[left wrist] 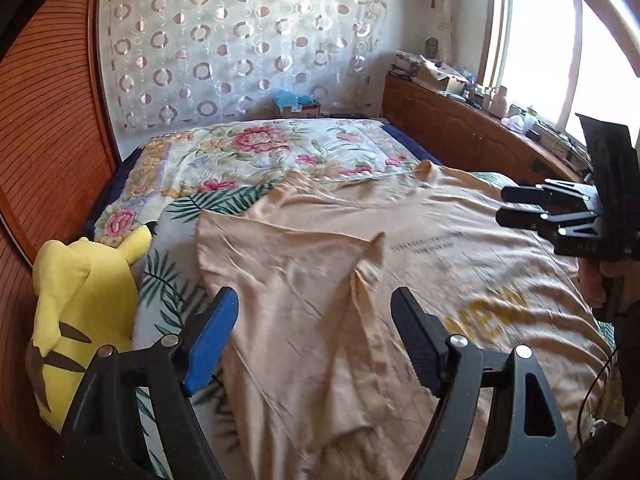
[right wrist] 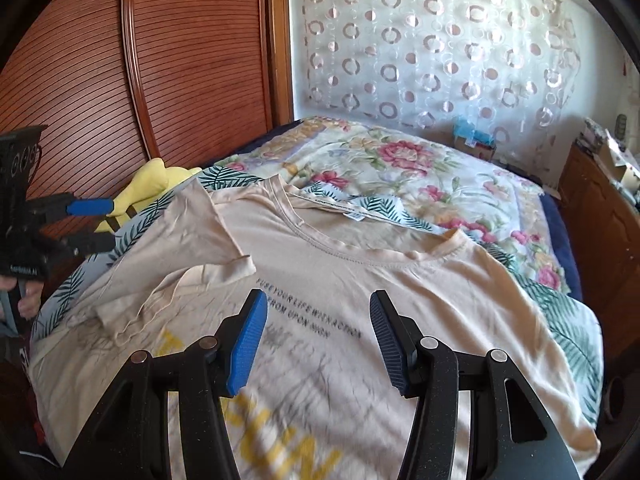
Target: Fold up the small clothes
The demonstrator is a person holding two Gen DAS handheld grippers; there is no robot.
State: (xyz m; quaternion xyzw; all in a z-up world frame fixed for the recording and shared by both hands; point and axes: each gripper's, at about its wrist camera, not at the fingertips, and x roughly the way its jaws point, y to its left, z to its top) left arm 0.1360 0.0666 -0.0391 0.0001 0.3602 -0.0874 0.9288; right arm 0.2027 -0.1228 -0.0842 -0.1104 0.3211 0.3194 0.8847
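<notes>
Beige T-shirt flat on bed, one sleeve folded in; both grippers empty.

Left wrist view: left gripper (left wrist: 314,340) stood with jaws spread, nothing between them, over the T-shirt (left wrist: 320,280) at frame centre; the right gripper (left wrist: 508,204) entered at right edge. A yellow plush toy (left wrist: 80,292) sat lower left. A cardboard box (left wrist: 298,108) at upper centre held something blue, unclear what. Right wrist view: right gripper (right wrist: 318,344) had jaws apart, gripping nothing, above the shirt's printed chest; the folded sleeve (right wrist: 192,240) lay centre left on the floral bedspread (right wrist: 400,168).
</notes>
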